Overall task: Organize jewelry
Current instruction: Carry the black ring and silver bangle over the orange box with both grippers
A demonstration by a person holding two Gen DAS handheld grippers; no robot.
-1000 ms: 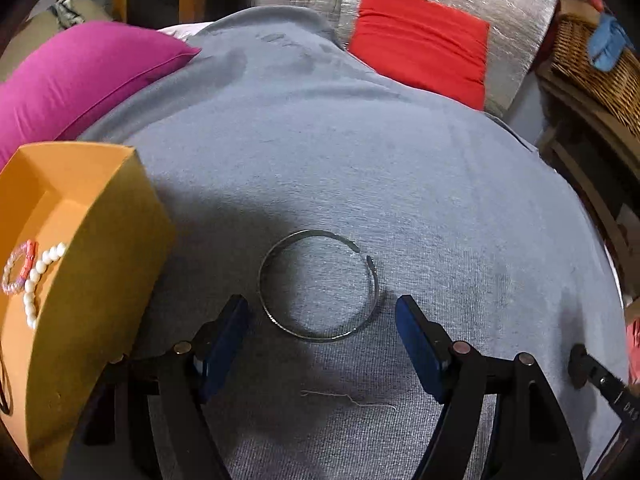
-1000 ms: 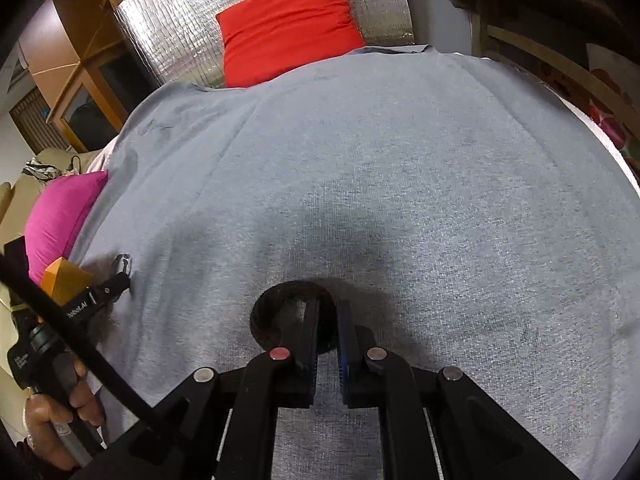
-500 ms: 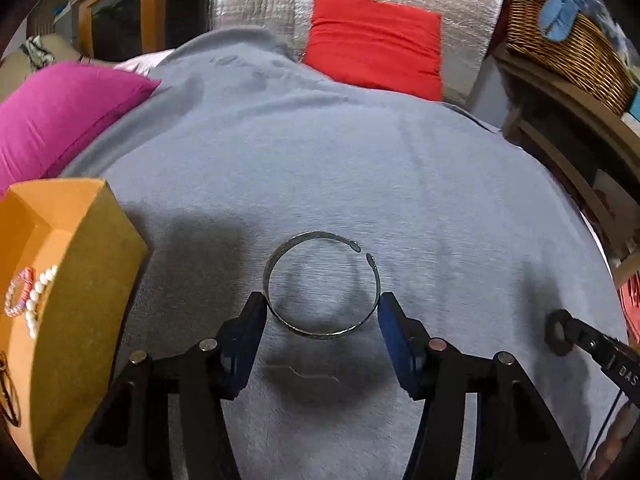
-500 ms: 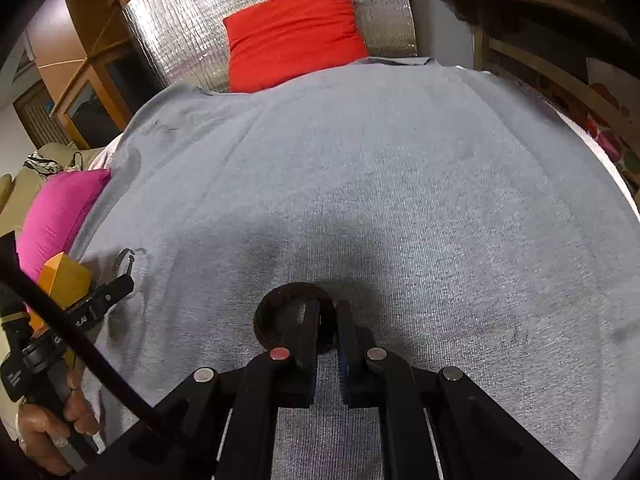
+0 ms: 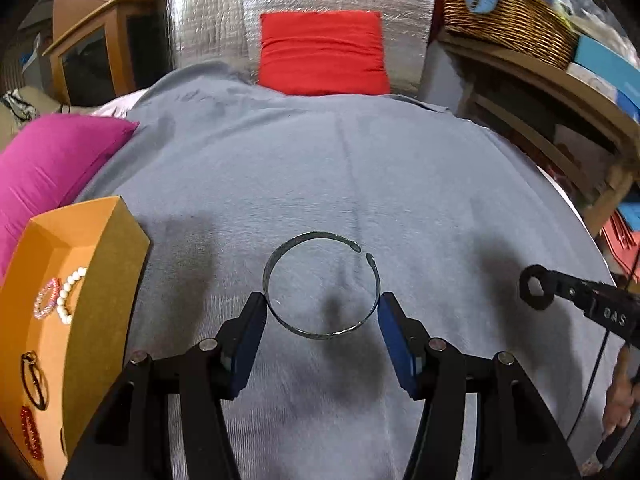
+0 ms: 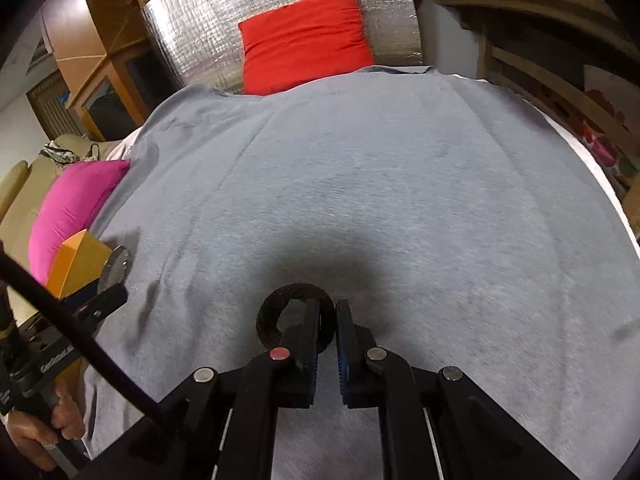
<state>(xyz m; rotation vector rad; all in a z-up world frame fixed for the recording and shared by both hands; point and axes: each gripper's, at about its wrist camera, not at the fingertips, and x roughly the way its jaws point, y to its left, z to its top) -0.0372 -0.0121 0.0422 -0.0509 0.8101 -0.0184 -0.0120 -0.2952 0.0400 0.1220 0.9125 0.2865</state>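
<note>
Left gripper [image 5: 320, 312]: its two blue-padded fingers [image 5: 250, 334] stand on either side of a thin silver open bangle [image 5: 320, 284], each pad touching the bangle's outer edge, so the gripper grasps it across its width. The bangle's gap faces the upper right. A shadow lies on the grey cloth [image 5: 360, 168] below it; whether the bangle rests on the cloth or is lifted clear cannot be told.

Right gripper [image 6: 326, 320]: clenched on a dark ring-shaped bracelet [image 6: 276, 308], with one side of the ring pinched between the pads and the rest projecting to the left, above the grey cloth.

Orange box [image 5: 108, 264]: sits on the cloth just left of the left gripper. It contains a white bead bracelet [image 5: 70, 292], a pink bead bracelet [image 5: 46, 303], a dark ring [image 5: 34, 380] and a red bead bracelet [image 5: 30, 432].

Surroundings: magenta cushion [image 5: 48, 160] at left, red cushion [image 5: 322, 52] at the far edge, wicker basket [image 5: 508, 16] at upper right.
</note>
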